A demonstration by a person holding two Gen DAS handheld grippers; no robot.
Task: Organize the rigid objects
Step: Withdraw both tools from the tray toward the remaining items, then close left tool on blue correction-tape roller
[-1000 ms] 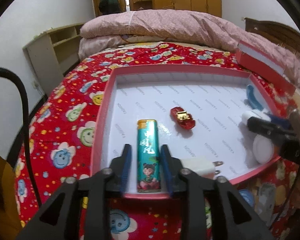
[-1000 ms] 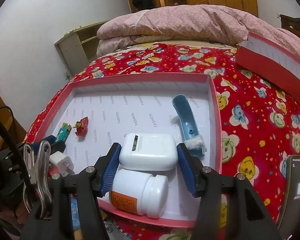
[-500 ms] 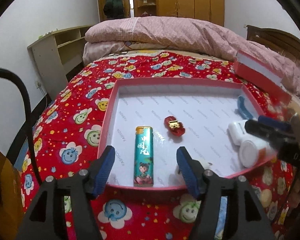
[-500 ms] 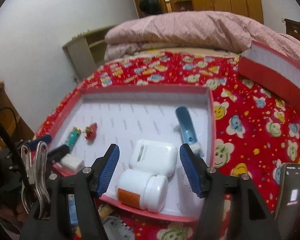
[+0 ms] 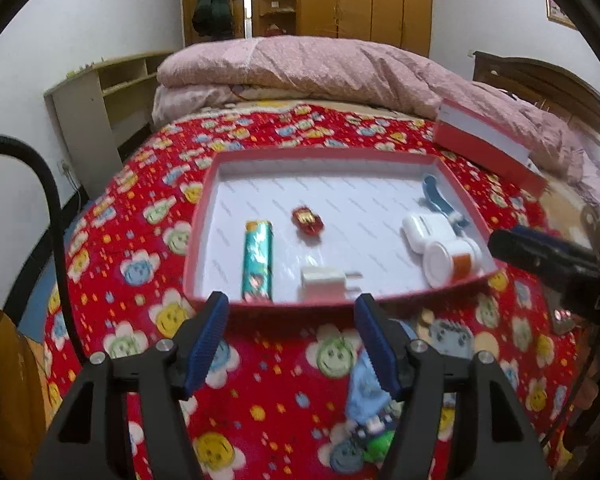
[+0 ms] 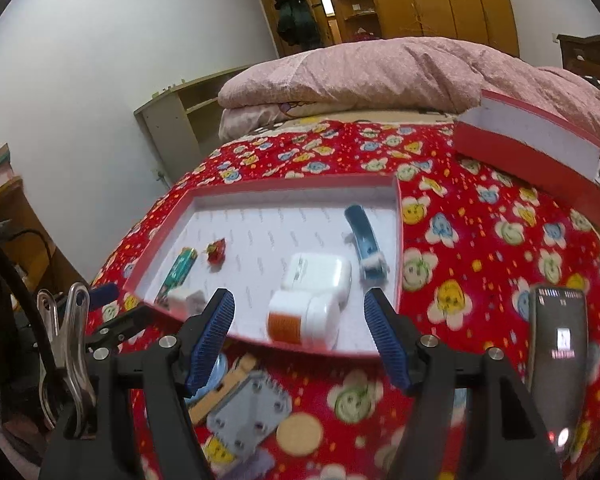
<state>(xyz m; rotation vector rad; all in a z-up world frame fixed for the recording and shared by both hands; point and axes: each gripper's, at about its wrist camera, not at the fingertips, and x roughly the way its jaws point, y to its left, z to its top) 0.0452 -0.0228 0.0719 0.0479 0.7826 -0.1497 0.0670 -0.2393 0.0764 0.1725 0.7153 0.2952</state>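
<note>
A pink-rimmed tray (image 5: pixel 204 240) lies on the red bedspread. In it are a teal lighter (image 5: pixel 257 260), a small red toy (image 5: pixel 308 220), a white charger plug (image 5: pixel 326 282), a white case (image 5: pixel 424 230), a white bottle with an orange label (image 5: pixel 448 264) and a blue handled tool (image 5: pixel 440 200). My left gripper (image 5: pixel 291 304) is open and empty, hovering just short of the tray's near rim. My right gripper (image 6: pixel 299 298) hangs above the near rim, over the bottle (image 6: pixel 300 320) and case (image 6: pixel 318 274). Its jaws are opening, with nothing held between them.
A red and white box (image 6: pixel 532 152) sits at the back right, before a pink quilt (image 6: pixel 380 68). A phone (image 6: pixel 556 340) lies right of the tray. A grey metal part (image 6: pixel 248 408), a wooden disc (image 6: pixel 299 434) and other small items lie on the bedspread near me.
The left jaws opened off the lighter and the right jaws widened away from the white case. Both grippers drew back and up from the tray, leaving the objects lying in it.
</note>
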